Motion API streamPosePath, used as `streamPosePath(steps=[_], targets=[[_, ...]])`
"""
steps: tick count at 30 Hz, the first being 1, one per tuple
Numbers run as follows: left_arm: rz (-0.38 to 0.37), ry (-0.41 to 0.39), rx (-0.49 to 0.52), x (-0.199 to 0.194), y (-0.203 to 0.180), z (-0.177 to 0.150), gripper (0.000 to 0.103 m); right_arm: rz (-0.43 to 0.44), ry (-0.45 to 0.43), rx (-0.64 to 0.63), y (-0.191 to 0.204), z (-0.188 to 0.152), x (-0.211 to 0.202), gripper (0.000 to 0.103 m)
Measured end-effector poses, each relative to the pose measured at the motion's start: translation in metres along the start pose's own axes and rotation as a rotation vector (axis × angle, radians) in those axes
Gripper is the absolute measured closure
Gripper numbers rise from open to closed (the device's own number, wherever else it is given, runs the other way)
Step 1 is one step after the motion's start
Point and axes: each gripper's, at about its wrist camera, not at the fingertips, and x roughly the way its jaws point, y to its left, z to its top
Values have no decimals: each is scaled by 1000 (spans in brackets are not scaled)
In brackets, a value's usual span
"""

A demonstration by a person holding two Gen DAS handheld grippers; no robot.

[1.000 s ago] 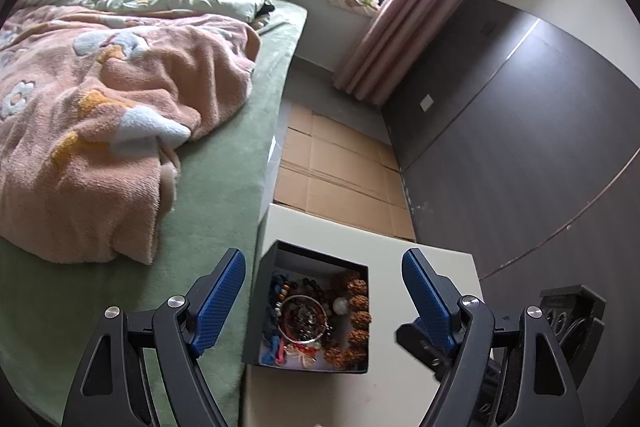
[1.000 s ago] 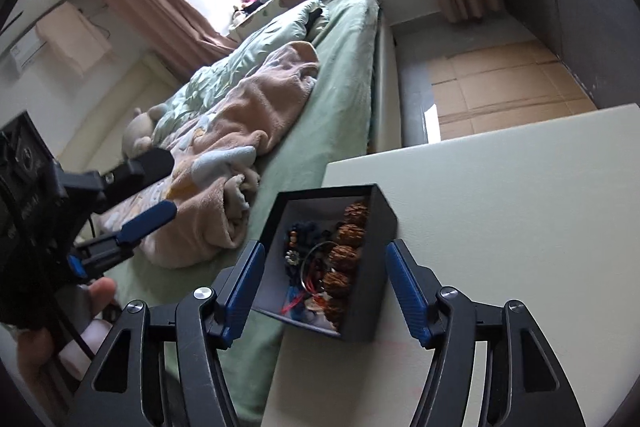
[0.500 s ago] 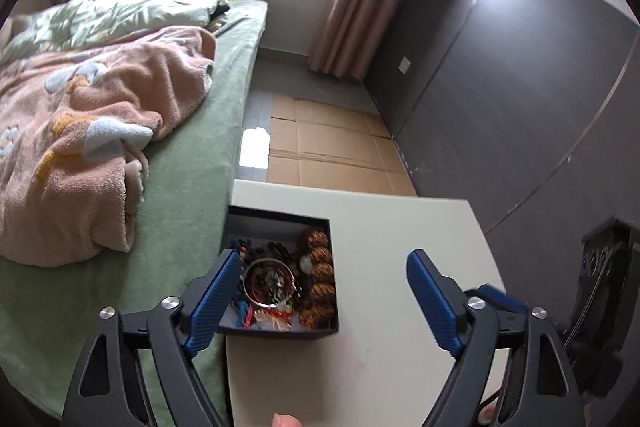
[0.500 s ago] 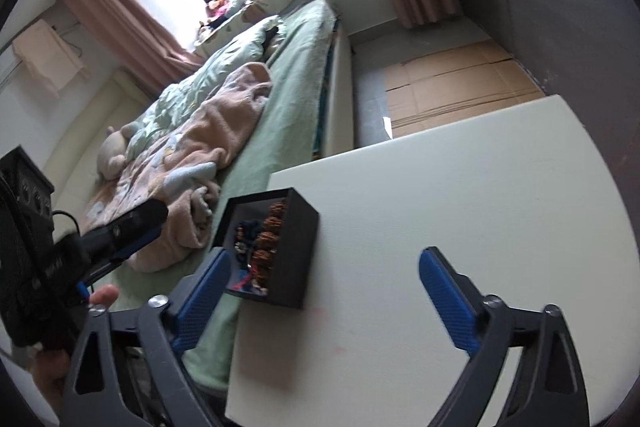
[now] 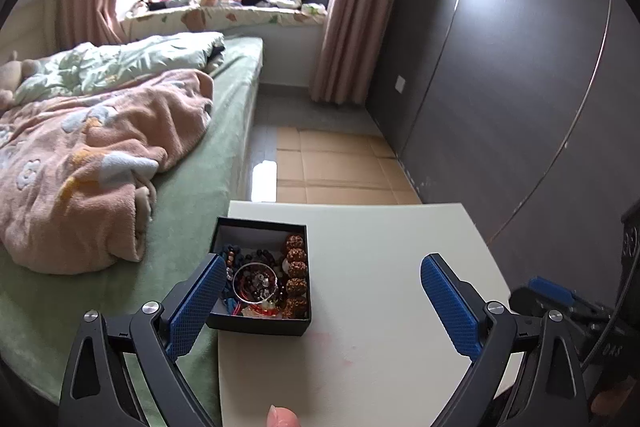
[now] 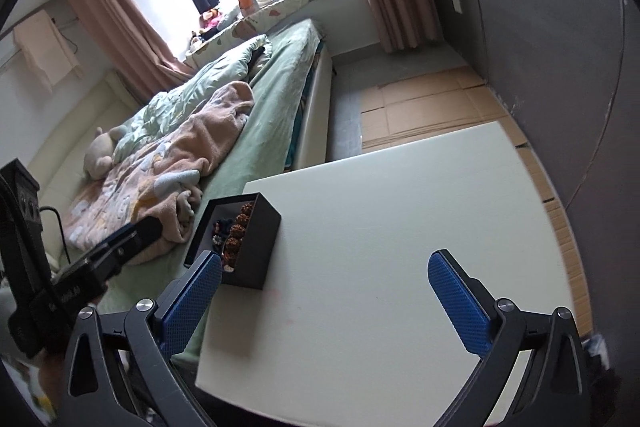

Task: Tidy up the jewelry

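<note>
White table (image 5: 392, 267), bead-crammed black box (image 5: 260, 323)

The square black cardboard box (image 5: 260, 323) sits on a plain cream tabletop (image 5: 380, 307) and holds knobbly rust-brown beads (image 5: 297, 269) beside darker strands. The gripper finger pads (image 5: 196, 303) are bright blue with a fine cross-hatch. The fleecy blanket (image 5: 100, 163) is peach with pale flowers, on a sage-green bedsheet (image 5: 192, 203).

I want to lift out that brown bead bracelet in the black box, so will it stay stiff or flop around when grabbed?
The brown bead bracelet is a string of separate knobbly beads, so it will probably droop. Its rough beads should grip well. It lies against other jewelry in the black box, so it may snag or drag neighbours.
</note>
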Motion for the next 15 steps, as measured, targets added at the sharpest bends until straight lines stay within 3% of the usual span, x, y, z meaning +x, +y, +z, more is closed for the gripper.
streamPosePath(steps=[2,9,15], targets=[[3,-19,1,-7,-3,-2,0,-3,0,-11,-1,-3,-6,0],[18,-100,-7,-30,-10,-12,0,-44,-3,-28,-4,-14,-23,0],[54,-123,4,-45,-11,-19,0,-59,-18,-29,0,-21,-38,0]])
